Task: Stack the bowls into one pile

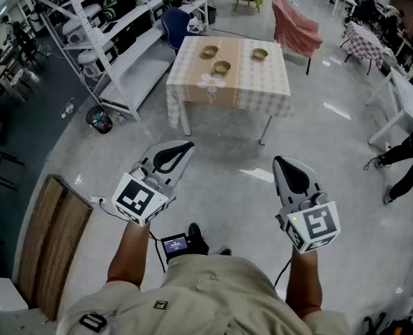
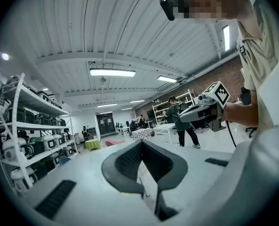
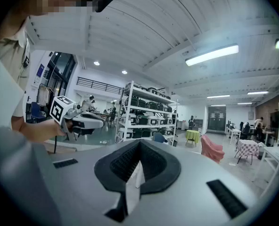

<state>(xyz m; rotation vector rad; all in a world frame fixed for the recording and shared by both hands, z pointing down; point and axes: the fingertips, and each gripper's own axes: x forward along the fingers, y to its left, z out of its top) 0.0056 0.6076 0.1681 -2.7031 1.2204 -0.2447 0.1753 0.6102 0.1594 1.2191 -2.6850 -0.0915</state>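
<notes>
- Bowls, three: first [image 1: 209,51], second [image 1: 260,54], third [image 1: 221,66]. They stand on a table [image 1: 262,89] under a checked cloth, well ahead of the person. All are apart from one another and none is stacked.
- Left gripper [image 1: 170,158]: fingers pressed together with nothing between them. It is held over bare floor, well short of the table.
- Right gripper [image 1: 290,175]: fingers likewise pressed together and empty, level with the left one.
- Step in hand, as judged: the approach, with stacking not yet begun.
- Handling note: close on the table first and spread the fingers before reaching. Pinch one outer bowl by its rim, lift it level, and lower it squarely into the middle one. The free gripper can steady the receiving bowl.
- Appearance: small, round, shallow, brownish-gold, upright. They look alike in size, so should nest. Contents are too far off to tell.
</notes>
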